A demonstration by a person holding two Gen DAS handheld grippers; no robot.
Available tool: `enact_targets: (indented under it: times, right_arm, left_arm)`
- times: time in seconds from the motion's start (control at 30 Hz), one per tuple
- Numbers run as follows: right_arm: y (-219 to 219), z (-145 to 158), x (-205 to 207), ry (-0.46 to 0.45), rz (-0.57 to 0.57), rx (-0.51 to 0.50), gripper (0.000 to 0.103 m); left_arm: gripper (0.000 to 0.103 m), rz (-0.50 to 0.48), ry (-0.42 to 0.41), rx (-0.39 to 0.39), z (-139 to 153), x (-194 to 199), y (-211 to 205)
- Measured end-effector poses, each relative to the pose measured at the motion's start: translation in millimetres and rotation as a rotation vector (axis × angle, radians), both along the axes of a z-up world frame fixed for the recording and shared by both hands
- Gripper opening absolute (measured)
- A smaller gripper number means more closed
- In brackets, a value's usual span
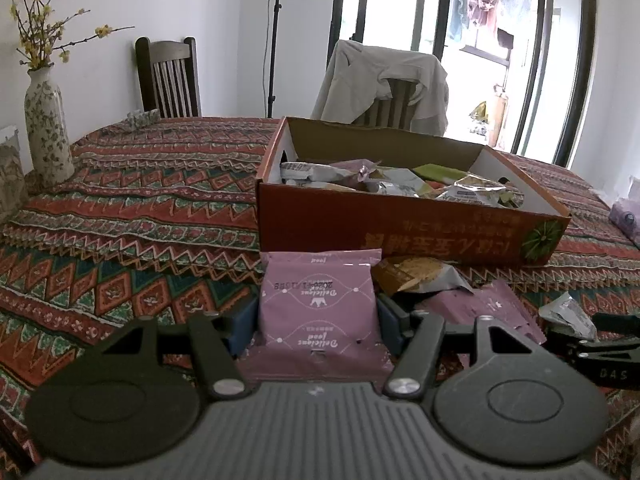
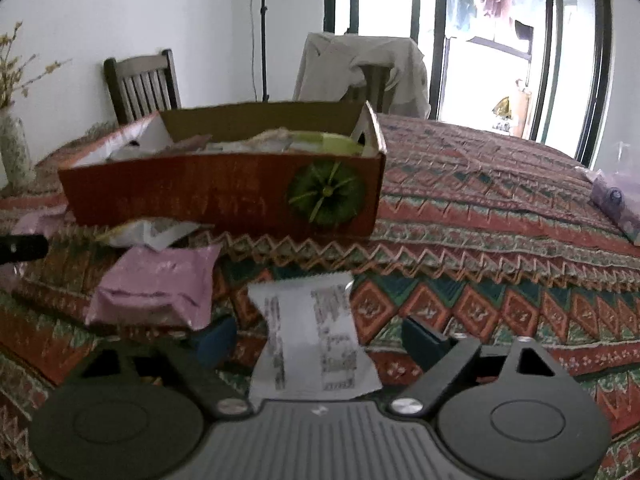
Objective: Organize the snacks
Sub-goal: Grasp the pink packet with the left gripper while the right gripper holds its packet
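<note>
floral vase (image 1: 45, 120) of yellow twigs, two wooden chairs, one (image 1: 170, 76) bare, patterned tablecloth (image 1: 120, 208)

My left claw (image 1: 318, 320) and right claw (image 2: 316, 340) match: black linkage arms, round discs, silver screws, ribbed grey housing, blue pads (image 1: 244, 322).

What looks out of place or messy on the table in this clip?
Several snack packets lie loose on the tablecloth in front of the cardboard box instead of inside it: a pink packet, a gold-and-white one and a white packet between the right gripper's open jaws. Nothing looks spilled or damaged.
</note>
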State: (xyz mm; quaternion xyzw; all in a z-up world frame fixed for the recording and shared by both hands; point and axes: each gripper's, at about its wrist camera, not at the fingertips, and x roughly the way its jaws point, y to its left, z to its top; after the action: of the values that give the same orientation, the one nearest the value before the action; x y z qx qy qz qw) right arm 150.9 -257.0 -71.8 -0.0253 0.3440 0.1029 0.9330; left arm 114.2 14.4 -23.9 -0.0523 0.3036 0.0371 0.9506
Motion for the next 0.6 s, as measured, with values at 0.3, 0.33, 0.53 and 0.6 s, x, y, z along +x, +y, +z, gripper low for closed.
enact_targets:
  times: [0.3, 0.33, 0.53, 0.6]
  right_arm:
    - [-1, 7, -9, -0.032, 0.018, 0.017, 0.042]
    - [-2, 8, -10, -0.041, 0.015, 0.020, 0.042]
    - [-4, 21, -16, -0.098, 0.007, 0.024, 0.042]
    - [-4, 27, -17, -0.118, 0.007, 0.026, 0.042]
  left_arm:
    - [0.063, -0.005, -0.013, -0.009, 4, -4, 0]
    - [0.063, -0.006, -0.014, -0.011, 4, -4, 0]
    - [0.063, -0.013, -0.028, -0.016, 10, -6, -1]
    - [0.063, -0.017, -0.030, -0.021, 14, -6, -1]
